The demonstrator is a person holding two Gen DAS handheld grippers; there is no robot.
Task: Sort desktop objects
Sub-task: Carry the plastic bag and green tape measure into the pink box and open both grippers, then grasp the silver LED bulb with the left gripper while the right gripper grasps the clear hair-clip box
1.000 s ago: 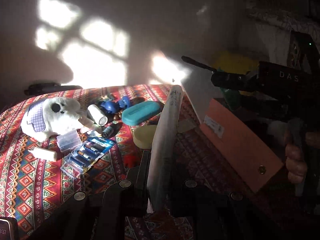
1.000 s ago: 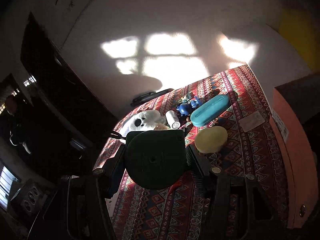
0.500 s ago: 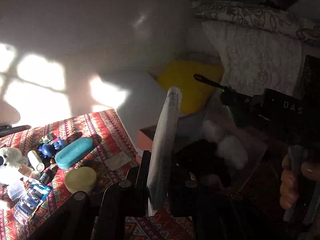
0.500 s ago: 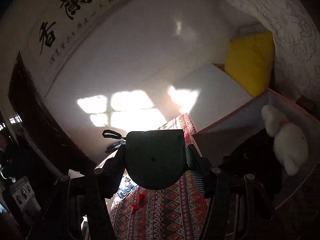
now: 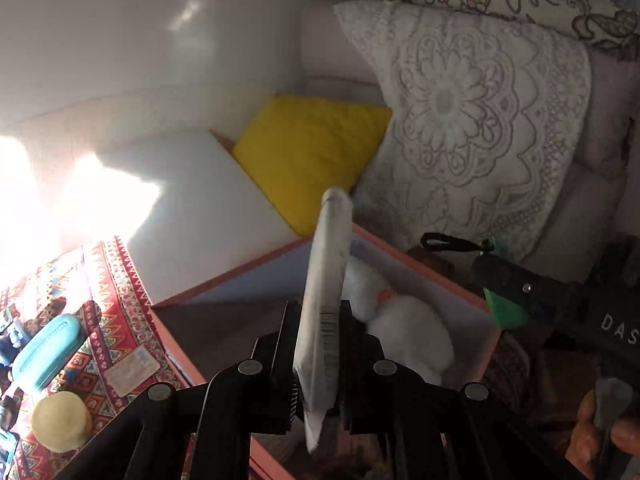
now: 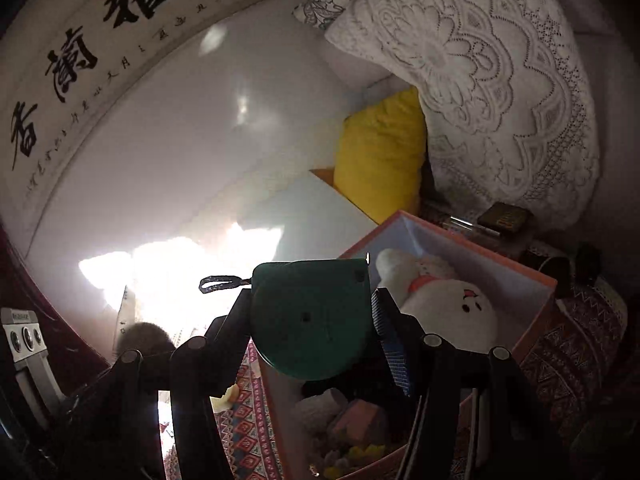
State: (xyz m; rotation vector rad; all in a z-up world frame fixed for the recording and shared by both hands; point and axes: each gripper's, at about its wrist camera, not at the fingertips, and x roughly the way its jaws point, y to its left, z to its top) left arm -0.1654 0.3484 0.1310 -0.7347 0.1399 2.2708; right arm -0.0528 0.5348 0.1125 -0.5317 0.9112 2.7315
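My left gripper (image 5: 320,354) is shut on a flat white packet (image 5: 326,292) held edge-on above the open orange box (image 5: 400,262). My right gripper (image 6: 312,324) is shut on a dark green tape measure (image 6: 310,320) with a black wrist loop, held over the same box (image 6: 472,246). The right gripper and the green tape measure (image 5: 502,308) also show at the right of the left wrist view. A white plush toy (image 6: 452,300) lies inside the box, with small pink and yellow items (image 6: 356,420) beneath.
On the patterned cloth (image 5: 108,280) left of the box lie a teal case (image 5: 46,352), a yellow round pad (image 5: 60,420) and a small card (image 5: 132,370). The box's white lid (image 5: 192,208) leans behind. A yellow cushion (image 5: 312,152) and lace pillow (image 5: 472,112) stand behind.
Both grippers swung right from the cluttered cloth to above the open box, each keeping its object. The box interior and plush toy came into view.
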